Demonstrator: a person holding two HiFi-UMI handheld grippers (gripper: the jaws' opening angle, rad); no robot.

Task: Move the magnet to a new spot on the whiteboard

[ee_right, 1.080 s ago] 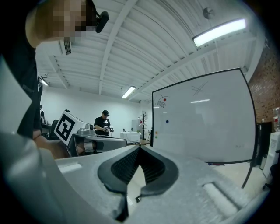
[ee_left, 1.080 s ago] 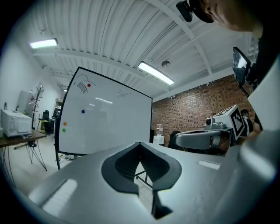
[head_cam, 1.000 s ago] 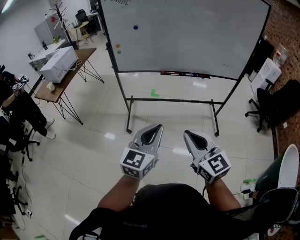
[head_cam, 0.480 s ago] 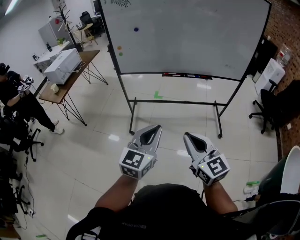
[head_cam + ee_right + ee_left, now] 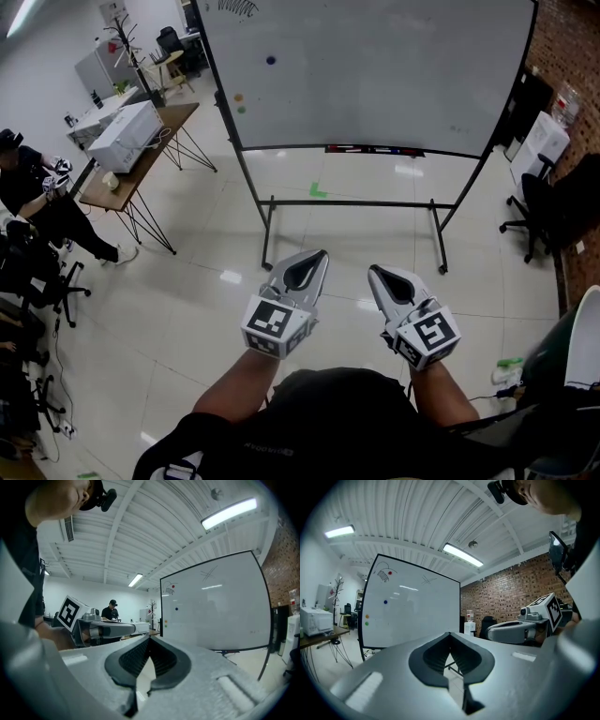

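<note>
Barely begun: standing well back from the whiteboard [image 5: 375,66] with left tongs [image 5: 320,256] and right tongs [image 5: 374,272] pressed together, empty, blue magnet [image 5: 271,60] untouched; approach, pinch, relocation all left to do.

whiteboard [image 5: 375,75] top cropped; magnet [image 5: 271,60] v. small

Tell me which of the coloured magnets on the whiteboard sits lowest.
The green magnet sits lowest, near the left edge of the whiteboard. The orange magnet is just above it, and the blue magnet is higher and further right.
</note>
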